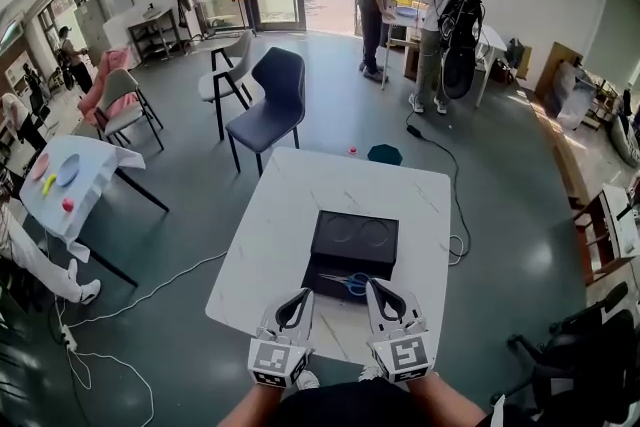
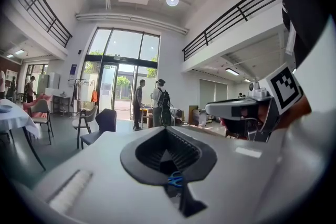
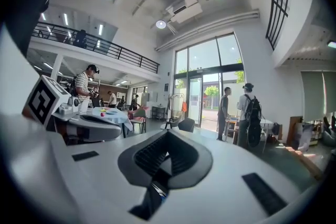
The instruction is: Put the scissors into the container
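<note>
The scissors (image 1: pixel 350 283) sit at the tips of my right gripper (image 1: pixel 375 287), over the near edge of the black container (image 1: pixel 355 237) on the white counter (image 1: pixel 280 215). In the right gripper view the fingers are pressed together with a sliver of blue and pale metal caught between them, so I take it they are pinching the scissors by the blue handle end. The left gripper (image 1: pixel 305 295) is just beside them, fingers also pressed together with nothing in them. The blue handle only shows past them.

I expect the scissors to be light and stiff. The blades will be thin and slick, so the plastic handle is the better place to hold. Held at one end, they may swing or pivot in the grip, and the blades could fall open.

What stands in the way is close by – the container's near wall and my own left gripper. The dark chair (image 1: pixel 272 100), the floor cable (image 1: pixel 440 155) and the two people (image 1: pixel 445 15) at the back are well apart from the work.
</note>
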Demonstrator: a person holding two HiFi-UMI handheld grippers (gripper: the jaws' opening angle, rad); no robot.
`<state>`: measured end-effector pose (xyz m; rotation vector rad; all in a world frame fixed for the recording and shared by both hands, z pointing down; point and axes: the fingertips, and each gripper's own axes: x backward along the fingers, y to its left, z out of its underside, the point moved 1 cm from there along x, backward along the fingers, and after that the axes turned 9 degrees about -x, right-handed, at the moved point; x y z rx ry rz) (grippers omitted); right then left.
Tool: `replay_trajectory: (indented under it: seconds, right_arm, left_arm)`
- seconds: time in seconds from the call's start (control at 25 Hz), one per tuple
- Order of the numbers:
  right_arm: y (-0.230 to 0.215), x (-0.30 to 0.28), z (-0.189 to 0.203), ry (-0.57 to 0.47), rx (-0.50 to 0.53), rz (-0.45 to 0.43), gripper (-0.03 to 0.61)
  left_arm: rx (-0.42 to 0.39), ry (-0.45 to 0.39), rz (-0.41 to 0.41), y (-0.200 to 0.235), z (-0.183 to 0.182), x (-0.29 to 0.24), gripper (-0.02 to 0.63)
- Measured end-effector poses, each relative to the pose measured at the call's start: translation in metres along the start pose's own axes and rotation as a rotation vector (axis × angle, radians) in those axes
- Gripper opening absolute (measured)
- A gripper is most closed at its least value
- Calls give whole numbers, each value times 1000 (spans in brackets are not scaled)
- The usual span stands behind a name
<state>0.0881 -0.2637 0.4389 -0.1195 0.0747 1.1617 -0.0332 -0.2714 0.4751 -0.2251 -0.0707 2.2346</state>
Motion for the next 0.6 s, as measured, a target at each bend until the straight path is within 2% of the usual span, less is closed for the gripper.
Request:
replay_trajectory:
  seconds: [0.36, 0.6]
  right_arm:
    - [-2, 7, 4, 16, 35, 5, 6]
    - [0, 6, 7, 19, -4, -46, 6]
  left_arm:
    - [-3, 3, 10, -8, 2, 3, 9]
    - [-20, 0, 21, -9, -1, -1, 9]
